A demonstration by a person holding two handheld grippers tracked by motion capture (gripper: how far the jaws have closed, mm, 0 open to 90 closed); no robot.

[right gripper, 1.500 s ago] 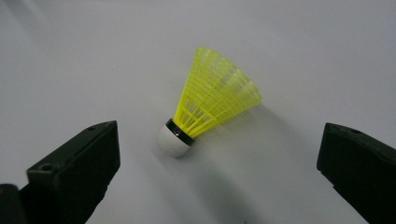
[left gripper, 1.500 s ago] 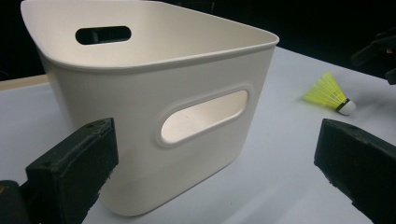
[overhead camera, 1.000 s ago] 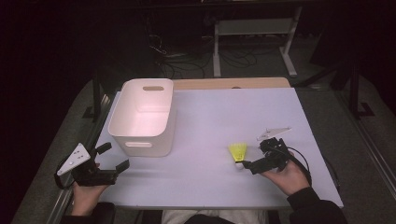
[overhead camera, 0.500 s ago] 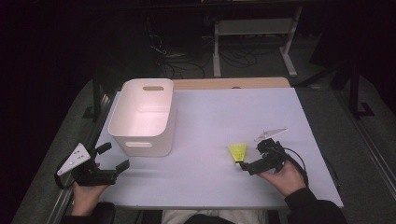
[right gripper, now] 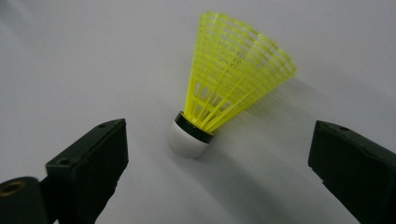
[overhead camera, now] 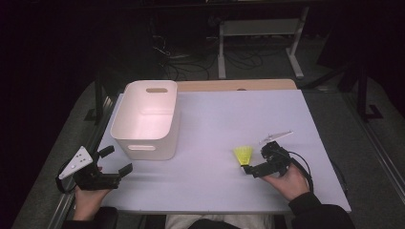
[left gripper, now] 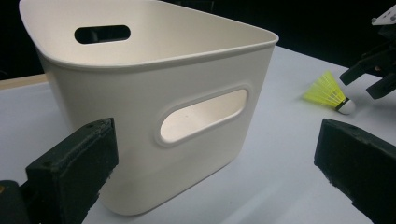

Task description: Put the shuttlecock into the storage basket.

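RIGHT: right gripper [overhead camera: 250,167] fingers apart, just been closing, straddling shuttlecock [overhead camera: 243,154] lying at worktop [overhead camera: 215,119] 4 o'clock, for pickup | LEFT: left gripper [overhead camera: 117,160] fingers apart, idle | FAR: bin [overhead camera: 145,121] at 10 o'clock, likely destination

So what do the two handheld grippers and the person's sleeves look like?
Both the left gripper and the right gripper are matte black with blocky rectangular jaws. Each carries a pale grey three-cornered plate on top and trails a black cable. The dark sleeve covers the right wrist.
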